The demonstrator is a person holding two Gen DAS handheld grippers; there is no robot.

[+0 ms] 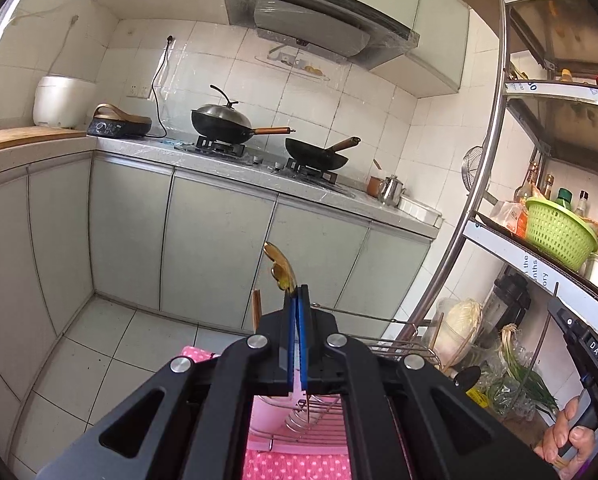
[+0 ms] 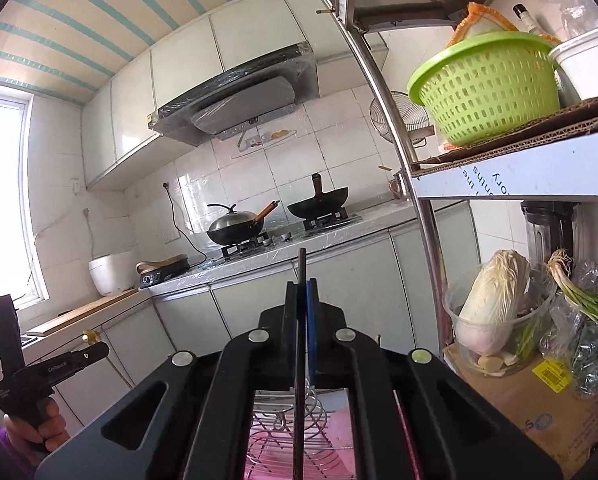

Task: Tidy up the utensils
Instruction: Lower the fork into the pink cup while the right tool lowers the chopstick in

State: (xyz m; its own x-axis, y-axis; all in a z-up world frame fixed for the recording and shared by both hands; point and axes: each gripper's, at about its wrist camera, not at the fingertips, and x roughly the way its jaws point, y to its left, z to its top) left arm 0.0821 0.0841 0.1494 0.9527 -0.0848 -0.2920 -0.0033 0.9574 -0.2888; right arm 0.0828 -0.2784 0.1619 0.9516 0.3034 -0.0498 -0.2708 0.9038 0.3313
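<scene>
My left gripper (image 1: 297,294) is shut on a gold spoon (image 1: 281,267), whose bowl sticks up past the fingertips. My right gripper (image 2: 304,286) is shut on a dark chopstick (image 2: 300,320) that runs upright between the jaws and pokes above them. Below both grippers a wire dish rack (image 1: 395,342) stands on a pink dotted cloth (image 1: 295,466); the rack also shows in the right wrist view (image 2: 295,436). A brown chopstick end (image 1: 255,312) sticks up left of the left gripper. The right gripper's body shows at the right edge of the left wrist view (image 1: 583,344).
A kitchen counter (image 1: 259,168) with two woks on a stove lies ahead. A steel shelf rack (image 1: 479,208) at the right holds a green basket (image 2: 487,88), bottles, cabbage (image 2: 491,300) and scallions. A rice cooker (image 1: 61,100) stands at the left.
</scene>
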